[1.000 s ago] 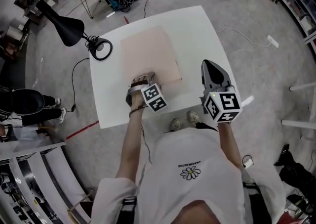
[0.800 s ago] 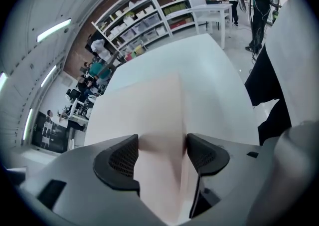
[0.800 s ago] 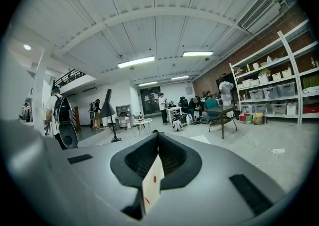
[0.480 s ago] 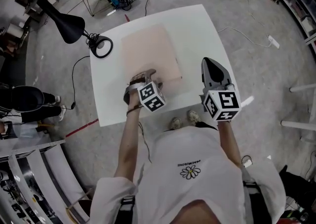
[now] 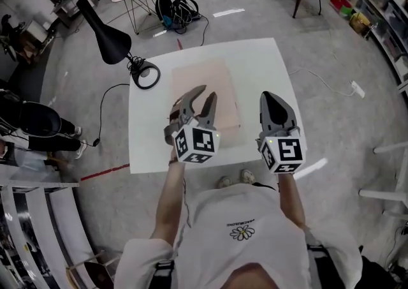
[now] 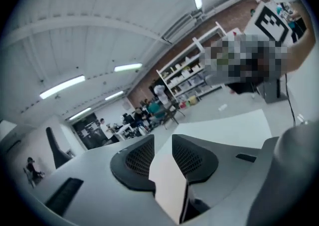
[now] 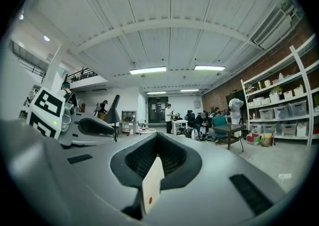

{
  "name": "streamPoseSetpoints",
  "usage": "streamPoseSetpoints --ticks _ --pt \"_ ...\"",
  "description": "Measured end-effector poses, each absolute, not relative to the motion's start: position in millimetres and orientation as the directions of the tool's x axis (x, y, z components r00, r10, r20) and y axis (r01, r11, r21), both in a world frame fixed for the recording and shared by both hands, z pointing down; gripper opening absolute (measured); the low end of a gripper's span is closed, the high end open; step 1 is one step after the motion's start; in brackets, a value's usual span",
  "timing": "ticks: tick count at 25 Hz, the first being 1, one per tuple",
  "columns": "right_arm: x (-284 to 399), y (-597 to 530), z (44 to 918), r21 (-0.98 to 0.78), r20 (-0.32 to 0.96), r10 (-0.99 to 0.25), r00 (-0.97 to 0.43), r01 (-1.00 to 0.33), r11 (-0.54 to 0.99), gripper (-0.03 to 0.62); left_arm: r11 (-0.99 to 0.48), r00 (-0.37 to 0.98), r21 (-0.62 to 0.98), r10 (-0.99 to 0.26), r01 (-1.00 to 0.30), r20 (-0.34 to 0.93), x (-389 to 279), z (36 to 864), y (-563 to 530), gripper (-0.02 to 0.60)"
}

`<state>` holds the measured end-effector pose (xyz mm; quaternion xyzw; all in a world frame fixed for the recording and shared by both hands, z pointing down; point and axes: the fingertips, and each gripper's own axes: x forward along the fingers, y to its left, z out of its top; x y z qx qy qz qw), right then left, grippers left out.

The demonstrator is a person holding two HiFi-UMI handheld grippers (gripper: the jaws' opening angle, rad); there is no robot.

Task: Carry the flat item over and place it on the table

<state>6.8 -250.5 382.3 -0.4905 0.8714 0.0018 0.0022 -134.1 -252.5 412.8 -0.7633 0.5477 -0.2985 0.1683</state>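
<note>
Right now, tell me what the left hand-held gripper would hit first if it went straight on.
Probably nothing near. The left hand-held gripper, jaws closing on nothing, points roughly level over the tan sheet and table. Beyond is open floor, though depth is unclear.

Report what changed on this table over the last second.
The left gripper lifted off the near edge of the flat board and drew back toward the person. Its jaws are closing with nothing between them. The board lies flat on the white table as before, and the right gripper stayed shut near the table's right edge.
</note>
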Motion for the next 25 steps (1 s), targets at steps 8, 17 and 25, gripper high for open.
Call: streamPoseSetpoints --ticks 8,17,25 --pt "-22.8 -237.1 377.5 0.098 -0.040 -0.808 -0.588 -0.807 0.582 0.014 -0.052 0.088 -0.221 -0.984 -0.974 -0.156 -152.1 355.2 -220.4 0.055" --pt "-27.6 -225.9 376.6 0.133 -0.070 -0.802 -0.594 -0.802 0.582 0.014 0.037 -0.026 -0.098 -0.994 -0.994 -0.108 -167.3 385.8 -204.4 0.017" --pt "-26.3 -225.4 375.8 0.151 -0.067 -0.807 -0.587 -0.806 0.573 0.012 0.063 -0.054 -0.085 -0.993 -0.994 -0.103 -174.1 383.9 -202.8 0.017"
